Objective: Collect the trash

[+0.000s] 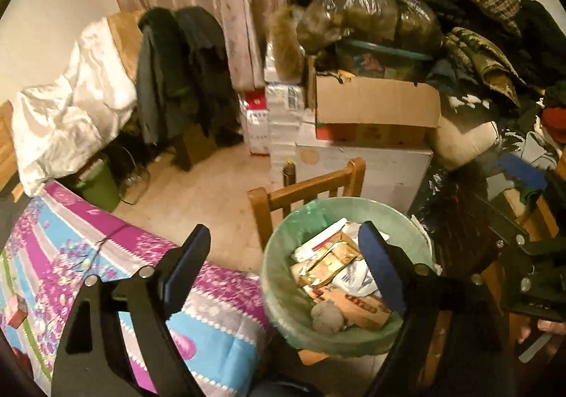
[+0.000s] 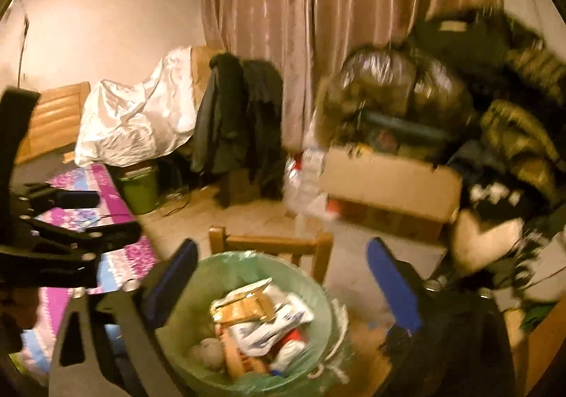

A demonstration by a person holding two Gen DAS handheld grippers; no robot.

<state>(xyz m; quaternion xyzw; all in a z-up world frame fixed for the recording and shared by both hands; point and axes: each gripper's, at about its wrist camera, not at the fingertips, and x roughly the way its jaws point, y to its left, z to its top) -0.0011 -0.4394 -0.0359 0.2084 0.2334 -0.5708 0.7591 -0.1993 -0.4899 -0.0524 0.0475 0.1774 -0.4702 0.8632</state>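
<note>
- left gripper (image 1: 288, 257) gapes wide, empty, above the lined bin (image 1: 283, 301); wrappers (image 1: 332, 266) lie inside
- right gripper (image 2: 283, 276) likewise spread, nothing held; seemingly freed for more trash

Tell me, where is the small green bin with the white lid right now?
The small green bin stands on the floor at the left of both views, below the white sheet and just beyond the far end of the flowered quilt.

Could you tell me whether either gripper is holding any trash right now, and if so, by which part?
Nothing is held. The left gripper and right gripper both stand open and empty above the trash bin.
</note>
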